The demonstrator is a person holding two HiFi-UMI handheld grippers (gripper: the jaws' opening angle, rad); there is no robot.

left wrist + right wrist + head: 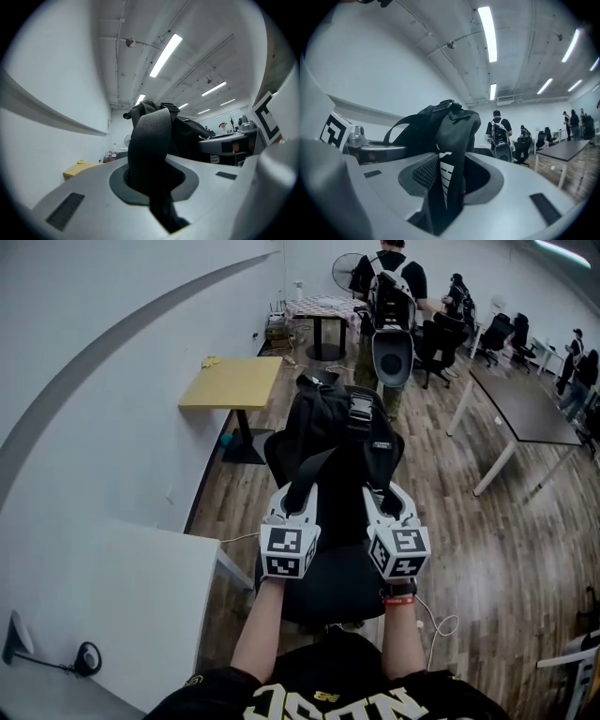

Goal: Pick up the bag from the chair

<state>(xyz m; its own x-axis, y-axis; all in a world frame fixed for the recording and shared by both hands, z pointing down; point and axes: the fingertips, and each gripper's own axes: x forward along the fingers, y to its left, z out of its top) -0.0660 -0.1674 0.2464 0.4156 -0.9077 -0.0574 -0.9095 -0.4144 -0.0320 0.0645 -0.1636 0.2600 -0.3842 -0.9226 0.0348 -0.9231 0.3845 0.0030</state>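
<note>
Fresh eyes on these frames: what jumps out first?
The black fabric backpack is dead centre, hanging over the black office chair. The left tongs are clamped on its flat webbing strap, and the right tongs on its padded strap. Behind, a square yellow table stands against the white wall.

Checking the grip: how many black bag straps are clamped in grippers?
2: black webbing strap in the left gripper, padded black strap in the right gripper. None looks hidden.
</note>
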